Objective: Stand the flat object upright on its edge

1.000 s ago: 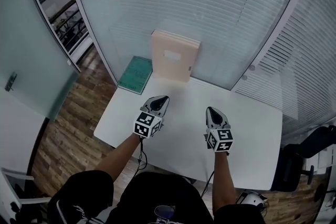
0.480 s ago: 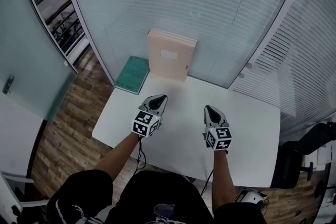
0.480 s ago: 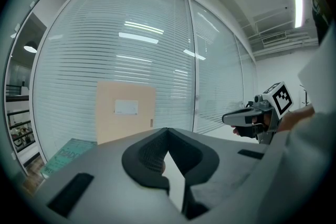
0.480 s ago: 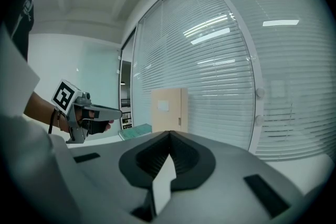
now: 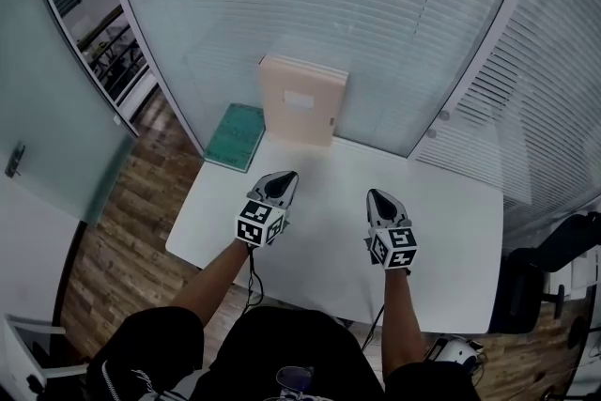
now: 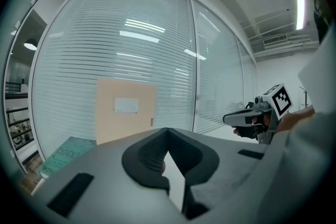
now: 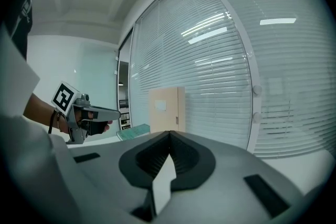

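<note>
The only container-like thing was a beige folder, thick, with a white label on its front; it was shut, and what it held could not be told. It stood upright on its edge at 12 o'clock on the white table, its back against the glass wall with blinds. Just beside it, at its 8 o'clock, a green book lay flat at the table's far-left corner. The left gripper hung over the near half of the table, pointing toward 12 o'clock, well apart from the folder and the book. The right gripper hung beside it at its 3 o'clock, pointing the same way, and the two did not touch. In the left gripper view the left gripper's jaws were pressed tip to tip with nothing between them; past them the folder showed at 11 o'clock, the book at 9 o'clock and the right gripper at 3 o'clock. In the right gripper view the right gripper's jaws were likewise fully together and empty; the folder stood at 12 o'clock, the book just left of it, and the left gripper at 9 o'clock. Neither gripper touched anything.
</note>
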The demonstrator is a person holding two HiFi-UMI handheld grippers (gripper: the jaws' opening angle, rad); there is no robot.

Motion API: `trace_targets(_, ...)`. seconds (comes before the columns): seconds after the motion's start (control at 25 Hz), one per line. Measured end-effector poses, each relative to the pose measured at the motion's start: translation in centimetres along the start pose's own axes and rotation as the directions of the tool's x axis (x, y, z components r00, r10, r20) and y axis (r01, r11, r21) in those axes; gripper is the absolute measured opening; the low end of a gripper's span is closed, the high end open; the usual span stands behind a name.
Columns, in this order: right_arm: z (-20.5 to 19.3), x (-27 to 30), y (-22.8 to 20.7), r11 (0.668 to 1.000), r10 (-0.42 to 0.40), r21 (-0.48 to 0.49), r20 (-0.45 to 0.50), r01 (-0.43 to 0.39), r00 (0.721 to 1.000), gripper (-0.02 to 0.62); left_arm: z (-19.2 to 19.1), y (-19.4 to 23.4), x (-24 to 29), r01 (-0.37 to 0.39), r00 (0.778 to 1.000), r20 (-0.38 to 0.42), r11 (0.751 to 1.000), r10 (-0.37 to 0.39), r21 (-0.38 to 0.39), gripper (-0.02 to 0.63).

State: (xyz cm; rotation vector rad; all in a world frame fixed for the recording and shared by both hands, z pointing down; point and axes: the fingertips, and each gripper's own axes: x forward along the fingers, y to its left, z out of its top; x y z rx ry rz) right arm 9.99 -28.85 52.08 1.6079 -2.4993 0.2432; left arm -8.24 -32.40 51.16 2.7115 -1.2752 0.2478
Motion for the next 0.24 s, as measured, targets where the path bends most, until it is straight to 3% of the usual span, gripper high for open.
trace_targets(0.24, 0.03, 0.22, -0.29, 1.000, 0.003, -0.001, -0.003, -0.003, 1.000, 0.021, -0.12, 0.10, 0.52, 0.004, 1.000, -0.011, 1.000, -0.004, -0.009, 0.020)
